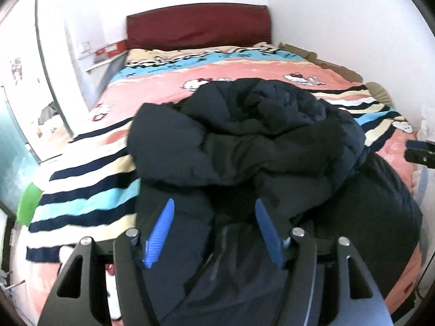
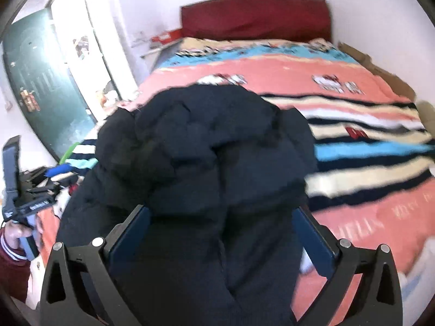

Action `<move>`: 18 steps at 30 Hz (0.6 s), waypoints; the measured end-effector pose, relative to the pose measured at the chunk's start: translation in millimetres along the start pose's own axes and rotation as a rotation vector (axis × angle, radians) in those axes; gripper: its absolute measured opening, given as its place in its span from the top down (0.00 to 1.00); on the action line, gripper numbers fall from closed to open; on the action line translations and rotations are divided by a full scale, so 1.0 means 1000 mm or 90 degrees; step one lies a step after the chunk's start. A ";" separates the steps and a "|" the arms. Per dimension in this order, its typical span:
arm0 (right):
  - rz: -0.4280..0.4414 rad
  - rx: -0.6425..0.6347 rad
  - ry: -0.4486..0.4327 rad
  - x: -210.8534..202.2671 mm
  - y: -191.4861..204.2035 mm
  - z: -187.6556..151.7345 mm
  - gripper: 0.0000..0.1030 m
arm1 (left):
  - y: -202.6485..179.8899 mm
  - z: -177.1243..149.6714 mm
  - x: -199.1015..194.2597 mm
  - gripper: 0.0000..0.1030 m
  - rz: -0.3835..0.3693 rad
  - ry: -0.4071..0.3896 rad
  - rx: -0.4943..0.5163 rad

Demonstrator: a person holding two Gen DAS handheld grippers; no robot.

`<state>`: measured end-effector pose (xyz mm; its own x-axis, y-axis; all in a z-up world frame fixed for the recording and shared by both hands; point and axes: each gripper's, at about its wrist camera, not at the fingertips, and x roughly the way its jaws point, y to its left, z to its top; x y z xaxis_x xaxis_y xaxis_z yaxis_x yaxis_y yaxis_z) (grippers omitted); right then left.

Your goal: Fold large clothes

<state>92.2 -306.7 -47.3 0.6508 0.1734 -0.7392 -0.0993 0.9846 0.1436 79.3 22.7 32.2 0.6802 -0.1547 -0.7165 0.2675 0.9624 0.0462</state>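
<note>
Lying in a rumpled heap on the bed, the dark navy puffer jacket (image 1: 244, 141) covers the middle of the striped cartoon-print bedspread (image 1: 152, 89), its far end bunched toward the dark red headboard (image 1: 198, 25). The left gripper (image 1: 214, 209) hangs over the near end, blue pads spread, nothing pinched between them. The right gripper (image 2: 221, 214) stands spread wide, straddling the jacket's fabric, pads not pressing it.

White walls (image 1: 326, 13), red headboard (image 1: 198, 27) (bright daylight).
</note>
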 end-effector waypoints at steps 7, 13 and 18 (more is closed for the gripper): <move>-0.048 0.067 0.044 -0.006 -0.044 -0.033 0.01 | 0.011 -0.016 -0.017 0.39 0.069 -0.011 0.000; -0.054 0.103 0.072 -0.005 -0.068 -0.049 0.01 | 0.016 -0.021 -0.021 0.38 0.085 -0.012 -0.002; -0.027 0.096 0.109 0.006 -0.066 -0.058 0.01 | 0.025 -0.027 -0.018 0.37 0.094 0.000 -0.011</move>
<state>58.7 -369.5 -99.8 0.5140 0.1447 -0.8455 0.0478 0.9793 0.1967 55.2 55.3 27.7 0.7115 -0.0104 -0.7026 0.1521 0.9785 0.1395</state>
